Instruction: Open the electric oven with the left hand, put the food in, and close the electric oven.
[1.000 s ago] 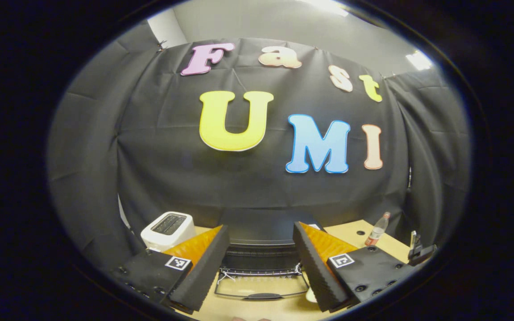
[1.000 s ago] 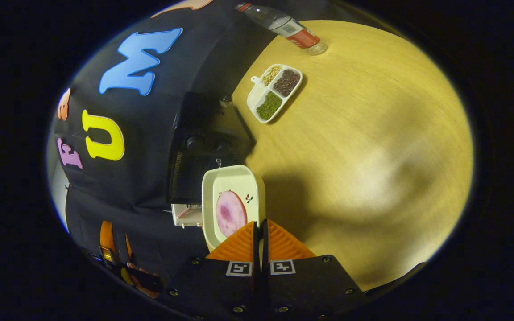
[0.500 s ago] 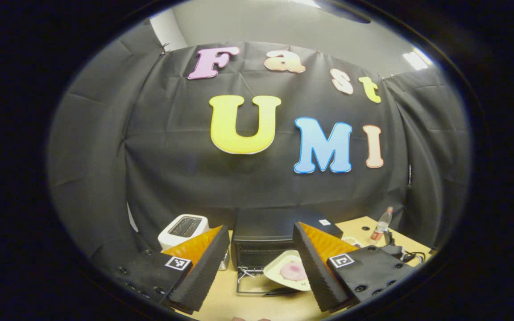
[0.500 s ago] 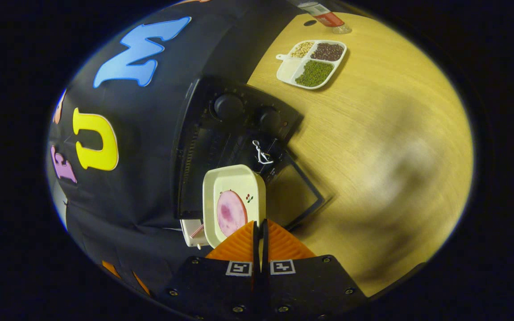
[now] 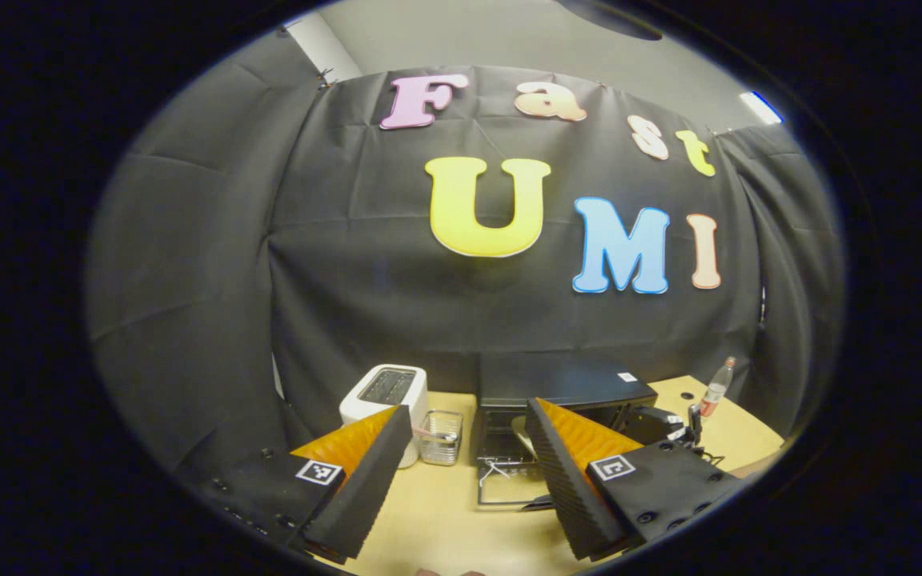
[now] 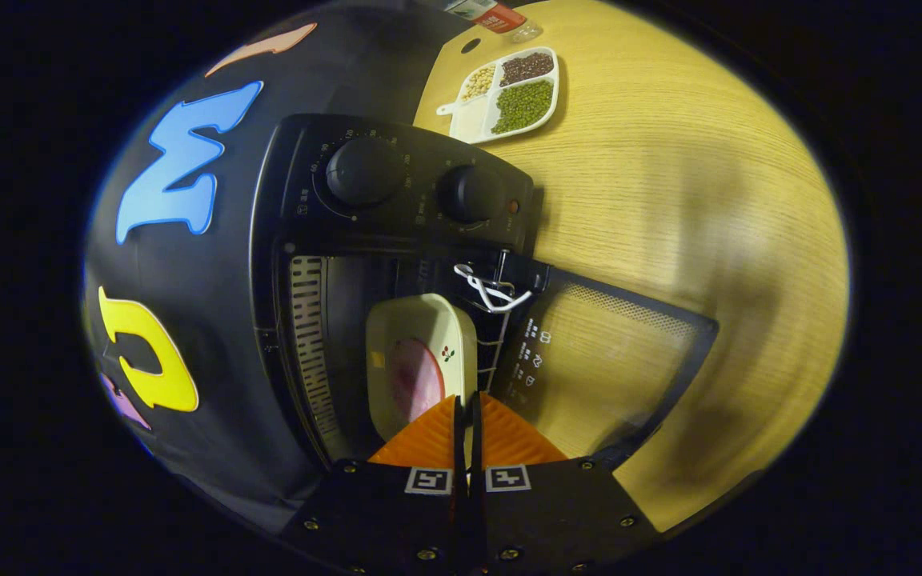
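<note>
Right gripper: fingers pressed together on the near rim of cream plate, clamping it. Plate carrying a pink round slice of food, tilted in this rotated view, its far end inside the open cavity of the black electric oven. Oven door swung fully down, lying flat over the wooden table; white cord loop at the door hinge area. Two black knobs on the control panel beside the cavity. Divided white tray of beans and grains on the table beyond the oven, well apart from it; bottle at the far edge, partly cut off. Left gripper: jaws wide apart, holding nothing, hovering above the table in front of the oven, clear of the door. From left gripper view: white toaster left of the oven, small clear container between toaster and oven, bottle near the far right corner. Right gripper seen there at the oven mouth, partly hidden behind the left gripper's own finger.
</note>
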A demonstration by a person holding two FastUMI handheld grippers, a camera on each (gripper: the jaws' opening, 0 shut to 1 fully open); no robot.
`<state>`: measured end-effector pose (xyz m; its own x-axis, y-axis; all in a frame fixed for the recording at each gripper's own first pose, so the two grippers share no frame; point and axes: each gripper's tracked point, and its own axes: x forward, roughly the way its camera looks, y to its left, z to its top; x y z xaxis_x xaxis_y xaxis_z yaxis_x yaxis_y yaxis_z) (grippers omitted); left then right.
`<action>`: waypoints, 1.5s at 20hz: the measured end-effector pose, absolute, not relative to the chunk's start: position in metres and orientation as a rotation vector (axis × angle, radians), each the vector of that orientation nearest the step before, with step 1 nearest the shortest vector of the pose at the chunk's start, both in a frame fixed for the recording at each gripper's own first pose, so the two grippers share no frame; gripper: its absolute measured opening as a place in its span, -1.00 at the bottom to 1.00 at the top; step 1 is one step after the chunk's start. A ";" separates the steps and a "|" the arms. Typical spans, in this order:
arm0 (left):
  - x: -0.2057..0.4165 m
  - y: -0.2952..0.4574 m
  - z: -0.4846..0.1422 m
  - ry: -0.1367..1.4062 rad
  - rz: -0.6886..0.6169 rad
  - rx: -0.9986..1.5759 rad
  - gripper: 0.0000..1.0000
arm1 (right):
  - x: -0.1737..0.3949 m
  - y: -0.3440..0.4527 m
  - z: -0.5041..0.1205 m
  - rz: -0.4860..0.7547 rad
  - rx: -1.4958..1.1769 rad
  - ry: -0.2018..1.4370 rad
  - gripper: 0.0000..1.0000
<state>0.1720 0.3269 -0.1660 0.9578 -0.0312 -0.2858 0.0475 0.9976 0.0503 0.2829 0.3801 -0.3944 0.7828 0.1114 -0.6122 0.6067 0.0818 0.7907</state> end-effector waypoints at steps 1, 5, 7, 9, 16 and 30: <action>0.170 0.331 -0.169 0.294 -0.031 0.059 0.94 | 0.291 0.382 -0.395 -0.422 1.476 0.592 -0.96; 0.166 0.342 -0.173 0.311 -0.018 0.054 0.86 | 0.320 0.392 -0.400 -0.465 1.522 0.523 -0.93; 0.164 0.346 -0.173 0.311 -0.011 0.054 1.00 | 0.331 0.395 -0.399 -0.476 1.589 0.479 -0.91; 0.164 0.350 -0.171 0.308 -0.001 0.055 1.00 | 0.339 0.400 -0.399 -0.472 1.625 0.455 -0.89; 0.179 0.329 -0.173 0.296 -0.022 0.016 1.00 | 0.314 0.417 -0.380 -0.312 1.486 0.584 -0.21; 0.225 0.215 -0.200 0.345 -0.155 -0.038 0.94 | 0.189 0.265 -0.265 -0.022 0.505 0.592 0.93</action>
<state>0.2253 0.2150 -0.1999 0.9293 -0.1577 -0.3339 0.1447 0.9874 -0.0637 0.1890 0.2647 -0.2654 0.8331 0.1224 -0.5394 0.1617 0.8787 0.4491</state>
